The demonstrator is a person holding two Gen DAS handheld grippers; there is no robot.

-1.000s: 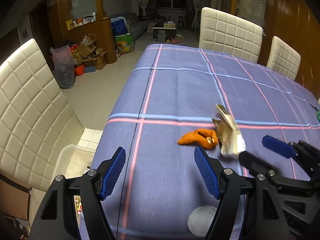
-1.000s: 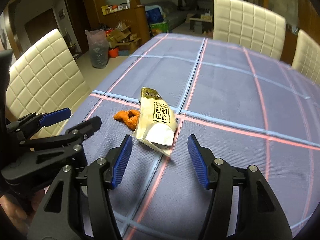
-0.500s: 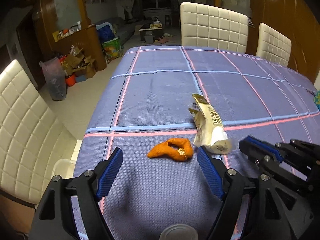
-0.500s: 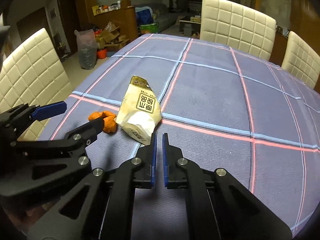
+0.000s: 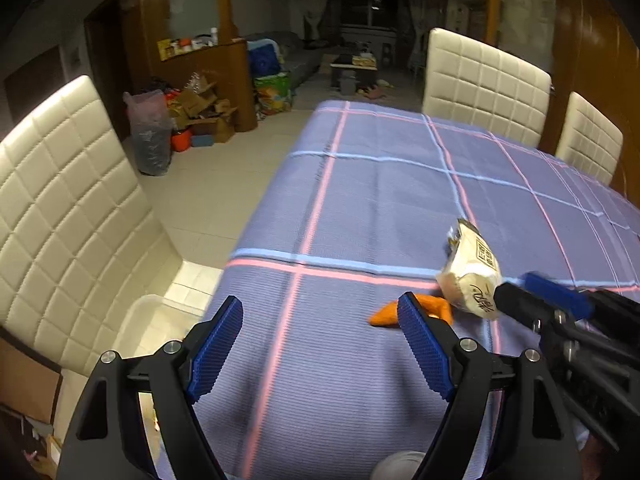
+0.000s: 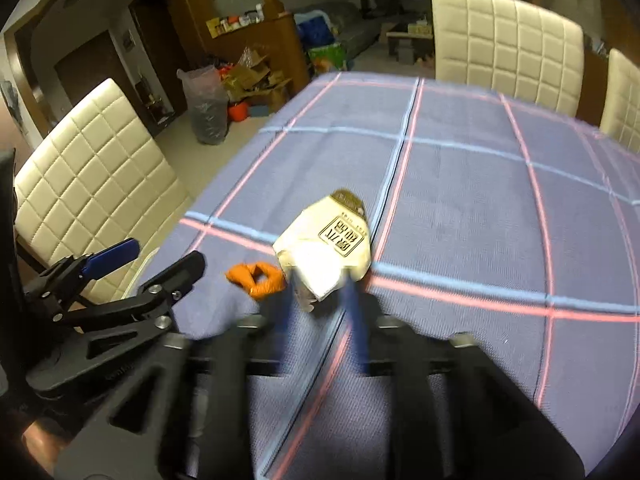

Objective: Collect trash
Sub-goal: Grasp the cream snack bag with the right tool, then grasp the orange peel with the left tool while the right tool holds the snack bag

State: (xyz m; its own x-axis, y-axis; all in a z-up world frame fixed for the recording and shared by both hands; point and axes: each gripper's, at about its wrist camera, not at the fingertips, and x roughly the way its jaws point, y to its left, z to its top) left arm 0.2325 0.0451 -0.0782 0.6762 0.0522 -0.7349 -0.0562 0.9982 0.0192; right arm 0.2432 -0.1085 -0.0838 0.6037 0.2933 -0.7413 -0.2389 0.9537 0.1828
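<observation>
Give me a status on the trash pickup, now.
Nothing looks collected yet. In hand: the right claw straddles the near end of the snack wrapper, but blur hides whether it grips. Remaining: the orange scrap lies on the tablecloth, and the left claw is open and empty.

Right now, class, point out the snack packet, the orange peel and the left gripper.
snack packet (image 6: 326, 246): right wrist view, its printed front.
orange peel (image 6: 258, 278): right wrist view, its curled middle.
left gripper (image 5: 320, 348): left wrist view, midway between its blue fingertips.
</observation>
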